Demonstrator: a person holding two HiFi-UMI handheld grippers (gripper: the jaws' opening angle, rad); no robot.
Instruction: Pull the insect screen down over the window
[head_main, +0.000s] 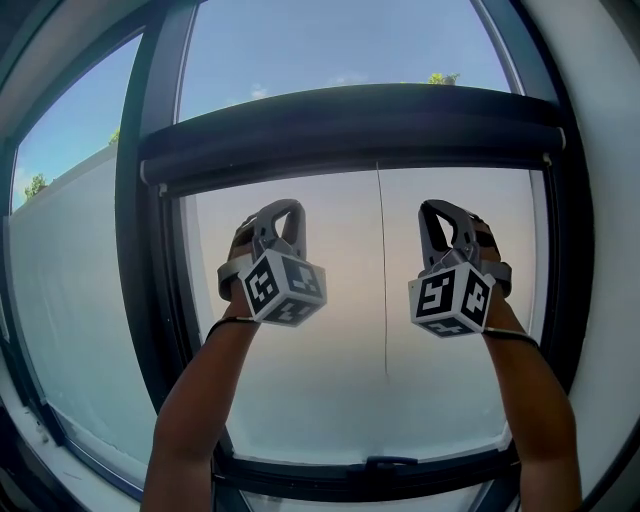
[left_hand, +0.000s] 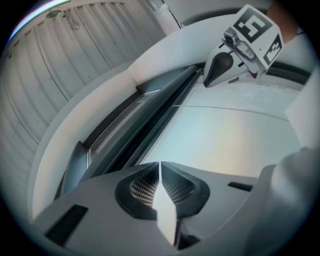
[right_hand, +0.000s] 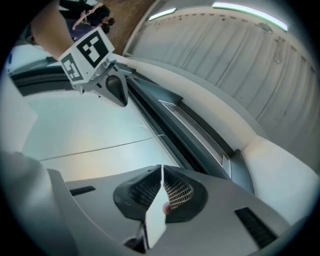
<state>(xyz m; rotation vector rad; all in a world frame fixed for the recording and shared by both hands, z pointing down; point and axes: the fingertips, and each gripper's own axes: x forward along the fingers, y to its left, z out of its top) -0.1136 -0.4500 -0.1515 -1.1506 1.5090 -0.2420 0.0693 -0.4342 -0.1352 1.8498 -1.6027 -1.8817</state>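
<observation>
The insect screen's dark bar (head_main: 350, 130) runs across the window high up, with clear sky above it and a hazy pane below. A thin cord (head_main: 382, 280) hangs from its middle. My left gripper (head_main: 283, 215) and right gripper (head_main: 443, 215) are raised side by side in front of the pane, just under the bar, one on each side of the cord. Both are shut with nothing between the jaws. The left gripper view shows its closed tips (left_hand: 160, 167) aimed toward the bar (left_hand: 150, 115) and the right gripper (left_hand: 240, 45) beyond. The right gripper view mirrors this: its own tips (right_hand: 161, 170), the bar (right_hand: 185, 130), the left gripper (right_hand: 97, 65).
A dark window frame (head_main: 140, 250) separates this pane from a side pane at the left. The lower frame rail (head_main: 385, 468) carries a small handle. White wall reveal (head_main: 600, 250) borders the right. A ribbed ceiling (right_hand: 240, 55) is overhead.
</observation>
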